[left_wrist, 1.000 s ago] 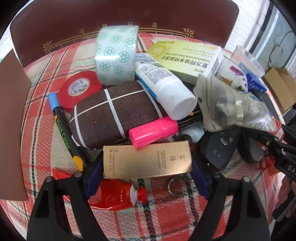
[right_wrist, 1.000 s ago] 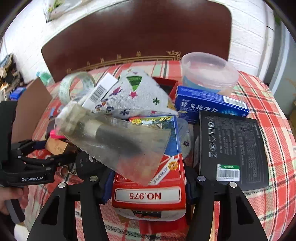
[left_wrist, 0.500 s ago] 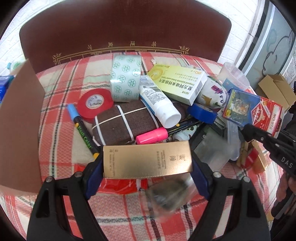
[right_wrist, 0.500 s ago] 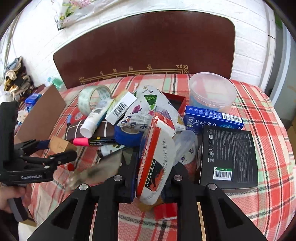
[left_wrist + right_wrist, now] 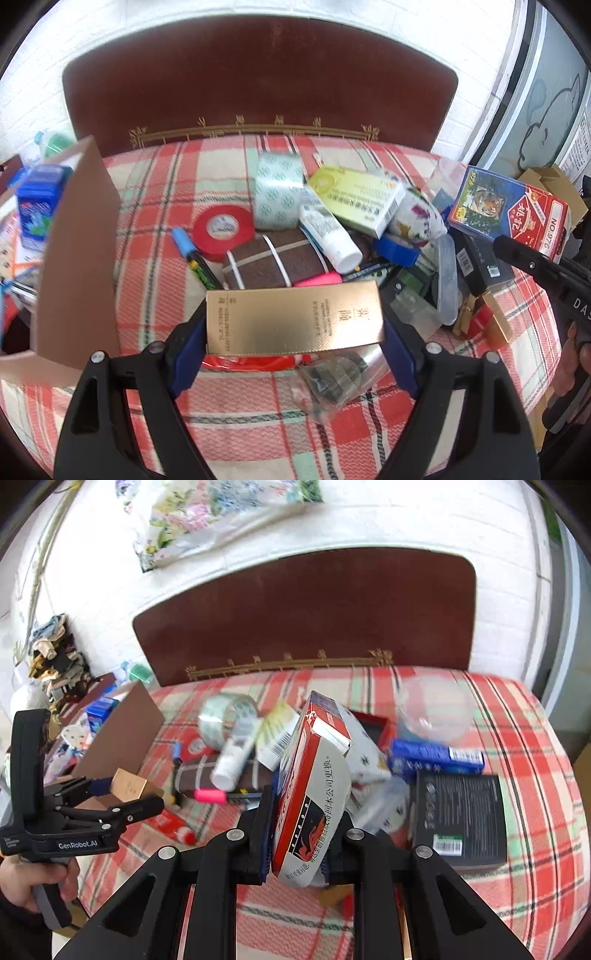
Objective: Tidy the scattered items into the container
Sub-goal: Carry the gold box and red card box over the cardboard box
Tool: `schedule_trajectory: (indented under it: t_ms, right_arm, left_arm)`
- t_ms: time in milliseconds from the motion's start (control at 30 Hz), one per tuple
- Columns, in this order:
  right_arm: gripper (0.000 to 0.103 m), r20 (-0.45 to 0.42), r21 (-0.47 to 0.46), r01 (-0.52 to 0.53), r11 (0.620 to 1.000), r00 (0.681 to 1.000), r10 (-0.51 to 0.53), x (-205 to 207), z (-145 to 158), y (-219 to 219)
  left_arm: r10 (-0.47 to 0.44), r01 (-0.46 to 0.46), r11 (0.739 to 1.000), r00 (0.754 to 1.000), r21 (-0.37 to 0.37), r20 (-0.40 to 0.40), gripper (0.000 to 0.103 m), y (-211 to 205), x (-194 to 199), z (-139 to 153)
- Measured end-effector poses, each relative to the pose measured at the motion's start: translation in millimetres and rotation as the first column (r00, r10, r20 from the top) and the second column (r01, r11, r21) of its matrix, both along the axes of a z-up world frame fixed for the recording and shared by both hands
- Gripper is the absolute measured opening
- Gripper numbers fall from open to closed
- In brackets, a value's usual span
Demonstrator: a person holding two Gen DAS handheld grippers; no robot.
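Note:
My left gripper (image 5: 293,325) is shut on a gold box (image 5: 293,319), held above the plaid tablecloth (image 5: 155,192); it also shows in the right wrist view (image 5: 127,784). My right gripper (image 5: 301,823) is shut on a red and white card box (image 5: 312,794), lifted clear of the pile; it appears at the right of the left wrist view (image 5: 509,218). The cardboard container (image 5: 77,243) stands open at the left edge of the table and holds a blue packet (image 5: 38,203).
Scattered items lie mid-table: patterned tape roll (image 5: 279,190), red tape (image 5: 223,229), white tube (image 5: 328,236), yellow-green box (image 5: 358,199), brown pouch (image 5: 273,264), black box (image 5: 460,812), blue box (image 5: 436,758), plastic tub (image 5: 434,707). A clear bag (image 5: 338,380) lies below my left gripper. A chair back (image 5: 258,85) stands behind.
Both grippers have risen and pulled back from the pile with their boxes. The clear bag slid off the card box and now lies on the cloth near the front edge.

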State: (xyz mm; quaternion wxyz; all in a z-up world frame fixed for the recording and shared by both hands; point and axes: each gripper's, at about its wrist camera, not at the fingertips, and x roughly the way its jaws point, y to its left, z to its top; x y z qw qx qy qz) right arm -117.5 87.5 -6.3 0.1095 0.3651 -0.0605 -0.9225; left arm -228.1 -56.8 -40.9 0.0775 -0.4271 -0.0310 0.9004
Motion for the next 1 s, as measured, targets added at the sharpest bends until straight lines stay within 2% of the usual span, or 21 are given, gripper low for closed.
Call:
schedule_trajectory:
  t_ms: [167,333,433,533,600,833,1000]
  right_arm:
    - [0.021,-0.045,0.005,-0.056,0.998,0.997,0.056,-9.0,25.6,-32.1]
    - [0.021,-0.092,0.001,-0.155,0.988,0.984,0.155,-24.1,55.6,-82.4]
    - [0.021,-0.124,0.003,-0.225,0.974,0.967,0.224,-33.9,73.7,-123.7]
    - [0.021,-0.130,-0.030,-0.324,0.946,0.939,0.317,-44.7,83.7,-172.5]
    - [0.021,-0.136,-0.013,-0.379,0.925,0.917,0.374,-50.8,88.1,-210.4]
    - [0.021,-0.135,-0.027,-0.529,0.848,0.843,0.521,-79.0,89.1,-332.8]
    - [0.021,-0.104,-0.045,-0.568,0.822,0.821,0.561,-93.6,71.7,-387.4]
  left_arm:
    - [0.045,-0.046,0.999,0.998,-0.011,-0.045,0.083,-29.4,4.1,27.7]
    - [0.113,-0.117,0.993,0.988,-0.033,-0.106,0.083,-76.5,15.8,62.6]
    - [0.157,-0.166,0.985,0.978,-0.049,-0.140,0.083,-112.9,25.3,82.4]
    - [0.204,-0.216,0.975,0.965,-0.060,-0.162,0.083,-157.3,33.2,98.6]
    - [0.233,-0.248,0.966,0.958,-0.071,-0.170,0.083,-188.5,36.1,106.9]
    - [0.290,-0.309,0.946,0.942,-0.101,-0.167,0.083,-279.1,35.8,114.2]
    - [0.317,-0.331,0.938,0.939,-0.101,-0.133,0.083,-324.3,34.5,97.2]
